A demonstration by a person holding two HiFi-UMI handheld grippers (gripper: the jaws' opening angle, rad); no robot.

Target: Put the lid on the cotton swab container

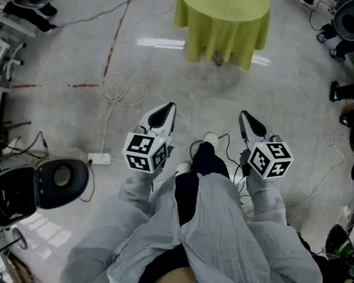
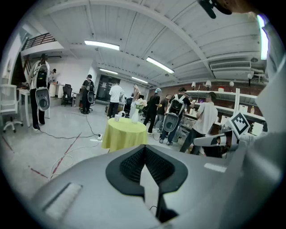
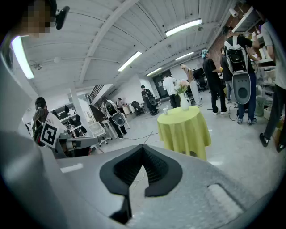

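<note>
The person is standing and holding the left gripper (image 1: 168, 107) and the right gripper (image 1: 245, 116) out over the floor (image 1: 79, 42). Both pairs of jaws are pressing shut with nothing between them. Well ahead of both jaws a round desk (image 1: 222, 25) in a yellow-green cloth is carrying a small white pot (image 3: 166, 110) and a vase (image 3: 184, 105). From here I cannot tell whether that pot is the swab container.

Head cam looks steeply down; 2 gripper cams face fwd; all 3 share yellow table (image 1: 221, 24)
</note>
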